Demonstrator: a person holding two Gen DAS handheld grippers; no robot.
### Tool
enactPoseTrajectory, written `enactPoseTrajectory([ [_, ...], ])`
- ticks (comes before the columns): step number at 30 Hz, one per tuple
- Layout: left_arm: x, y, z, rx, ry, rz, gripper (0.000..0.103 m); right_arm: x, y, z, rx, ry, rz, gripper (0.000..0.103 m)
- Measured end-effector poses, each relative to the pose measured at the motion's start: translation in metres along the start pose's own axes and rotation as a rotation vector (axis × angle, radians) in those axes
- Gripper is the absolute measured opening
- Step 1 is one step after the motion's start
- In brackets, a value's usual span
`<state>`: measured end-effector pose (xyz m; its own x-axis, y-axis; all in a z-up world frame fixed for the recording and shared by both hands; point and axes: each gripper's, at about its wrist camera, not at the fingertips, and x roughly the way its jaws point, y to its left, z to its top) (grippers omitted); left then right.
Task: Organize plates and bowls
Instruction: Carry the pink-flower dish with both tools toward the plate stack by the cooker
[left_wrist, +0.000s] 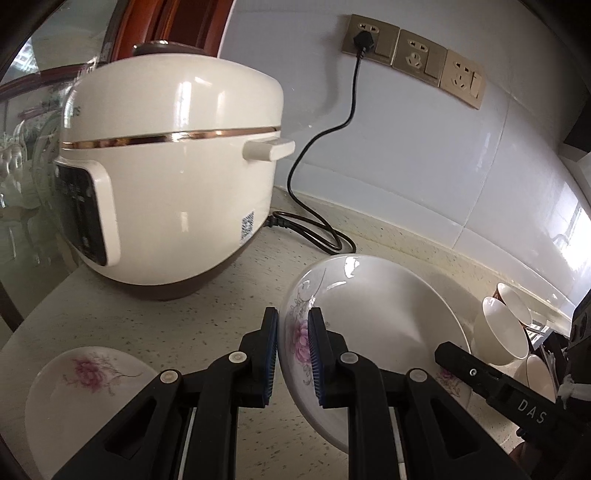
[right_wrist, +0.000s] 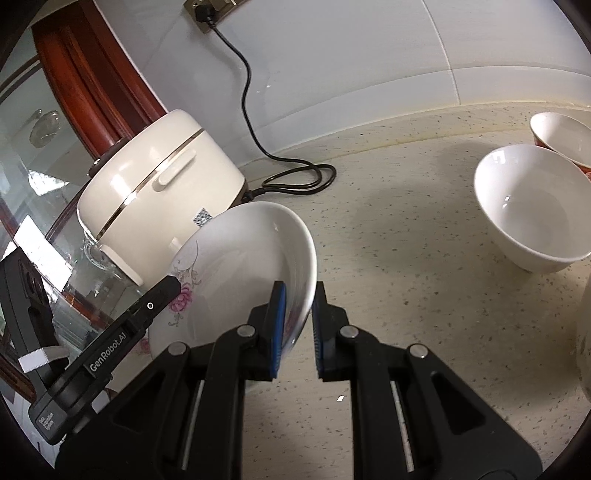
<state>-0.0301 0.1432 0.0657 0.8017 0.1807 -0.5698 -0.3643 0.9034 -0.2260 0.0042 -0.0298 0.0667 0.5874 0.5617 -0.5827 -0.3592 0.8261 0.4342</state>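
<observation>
A white plate with purple flowers (left_wrist: 373, 314) is held tilted above the counter by both grippers. My left gripper (left_wrist: 293, 354) is shut on its left rim. My right gripper (right_wrist: 300, 328) is shut on its right rim; the plate also shows in the right wrist view (right_wrist: 236, 269). The right gripper's finger shows in the left wrist view (left_wrist: 480, 376). A second flowered plate (left_wrist: 88, 384) lies flat on the counter at lower left. White bowls (right_wrist: 532, 206) stand to the right, one behind (right_wrist: 565, 136).
A cream rice cooker (left_wrist: 173, 177) stands at the back left, its black cord (left_wrist: 317, 229) running to wall sockets (left_wrist: 413, 55). A glass cabinet (left_wrist: 26, 166) is at the left edge. The speckled counter (right_wrist: 424, 295) spreads between plate and bowls.
</observation>
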Motion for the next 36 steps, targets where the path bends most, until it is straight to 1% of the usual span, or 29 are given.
enactPoseTrajectory([
  [3,-0.008,0.005,0.000,-0.002,-0.009,0.011,0.017,-0.001,0.007,-0.002,-0.015,-0.007,0.021,0.017],
  [6,-0.018,0.013,-0.001,0.000,-0.021,0.028,0.017,-0.002,0.013,-0.003,-0.021,-0.007,0.061,0.017],
  [13,-0.032,0.030,-0.004,-0.029,-0.022,0.043,0.017,0.002,0.032,-0.011,-0.078,0.005,0.092,0.017],
  [21,-0.051,0.044,-0.009,-0.026,-0.045,0.084,0.017,0.005,0.046,-0.018,-0.113,0.010,0.141,0.017],
  [30,-0.056,0.074,-0.017,-0.053,-0.018,0.124,0.017,0.014,0.074,-0.035,-0.197,0.033,0.164,0.017],
  [36,-0.061,0.086,-0.022,-0.056,-0.013,0.150,0.017,0.019,0.088,-0.044,-0.214,0.038,0.195,0.017],
])
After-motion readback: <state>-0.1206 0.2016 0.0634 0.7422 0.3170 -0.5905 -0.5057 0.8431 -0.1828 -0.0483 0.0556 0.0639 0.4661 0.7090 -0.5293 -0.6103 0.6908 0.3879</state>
